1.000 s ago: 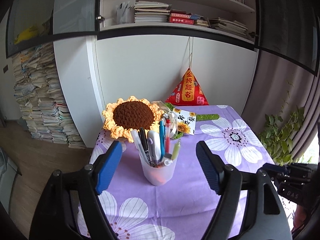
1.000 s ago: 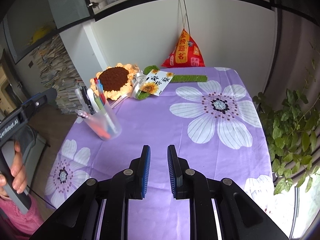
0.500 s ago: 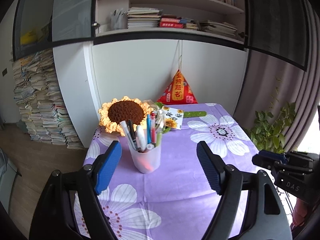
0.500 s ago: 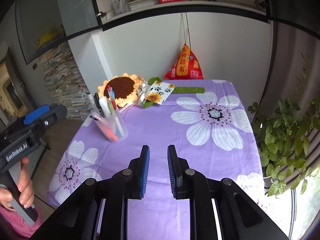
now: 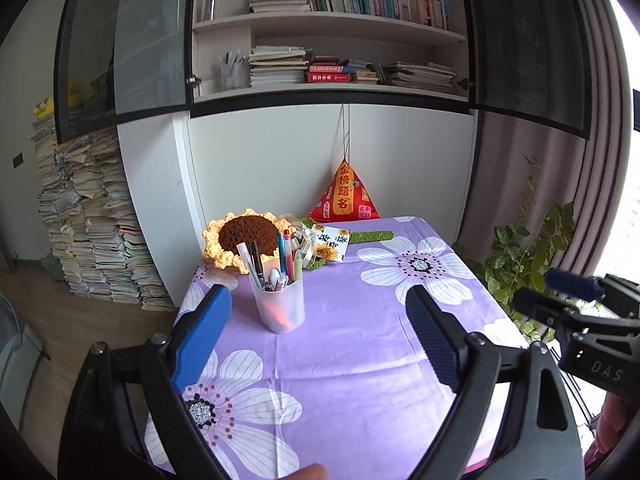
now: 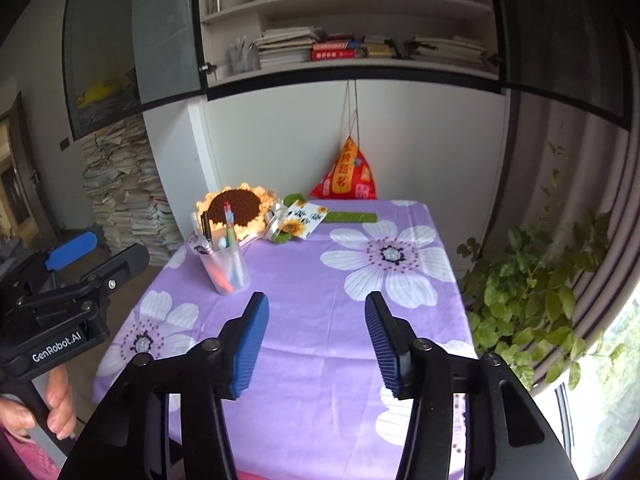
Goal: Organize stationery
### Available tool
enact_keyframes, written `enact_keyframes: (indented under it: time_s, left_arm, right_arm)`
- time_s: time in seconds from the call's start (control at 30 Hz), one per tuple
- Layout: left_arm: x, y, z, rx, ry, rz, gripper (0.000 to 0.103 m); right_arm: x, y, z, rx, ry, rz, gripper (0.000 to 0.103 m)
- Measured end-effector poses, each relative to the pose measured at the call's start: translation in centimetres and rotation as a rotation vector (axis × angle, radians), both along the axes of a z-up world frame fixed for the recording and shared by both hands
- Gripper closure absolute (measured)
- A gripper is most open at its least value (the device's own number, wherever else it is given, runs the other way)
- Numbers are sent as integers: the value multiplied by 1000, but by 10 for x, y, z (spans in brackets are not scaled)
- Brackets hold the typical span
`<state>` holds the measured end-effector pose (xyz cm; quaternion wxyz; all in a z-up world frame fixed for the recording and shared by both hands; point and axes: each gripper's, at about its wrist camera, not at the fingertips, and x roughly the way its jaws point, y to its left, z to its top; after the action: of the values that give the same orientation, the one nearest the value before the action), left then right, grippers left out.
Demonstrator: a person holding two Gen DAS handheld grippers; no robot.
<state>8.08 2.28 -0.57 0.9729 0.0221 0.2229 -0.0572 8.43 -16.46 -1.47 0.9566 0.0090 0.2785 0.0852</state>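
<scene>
A translucent white cup [image 5: 280, 308] full of several pens and markers stands on the left part of the purple flowered tablecloth [image 5: 360, 344]; it also shows in the right wrist view [image 6: 226, 270]. My left gripper [image 5: 316, 340] is open and empty, held back from the table, well short of the cup. My right gripper [image 6: 316, 340] is open and empty above the near table edge, right of the cup. Each gripper shows at the edge of the other's view.
A crocheted sunflower [image 5: 244, 240] with a small card [image 5: 334, 242] and a green stem [image 5: 370, 236] lies at the back of the table. A red pyramid pouch [image 5: 344, 198] hangs at the wall. A potted plant [image 5: 520, 256] stands right; stacked papers [image 5: 92, 224] stand left; bookshelves [image 5: 328, 40] hang above.
Both grippers have pulled back and up from the table, so the cup looks smaller and farther. My right gripper has opened from nearly shut to wide open. The left stays open.
</scene>
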Motion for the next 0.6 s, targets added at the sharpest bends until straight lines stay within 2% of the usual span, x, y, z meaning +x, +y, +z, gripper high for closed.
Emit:
enact_keyframes:
  time_s: [0.2,0.3,0.33,0.43,0.6]
  left_arm:
    - [-23,3,12,-5,-41,25,12]
    - [-31,15,21,-19,-65,71,7]
    - [-34,22,26,-30,-73,92,2]
    - [-41,35,38,-53,-95,138,1]
    - [-51,32,42,-37,-106,132,1]
  right_arm:
    - [-25,-8,22,24,-64,-25,32]
    - [-37,-9,33,29,-109,-25,30]
    - [-41,-10,37,32,-123,-22,27]
    - [-49,-10,46,50,-148,-16,25]
    - [-57,-4,55,61,-171,-5,19]
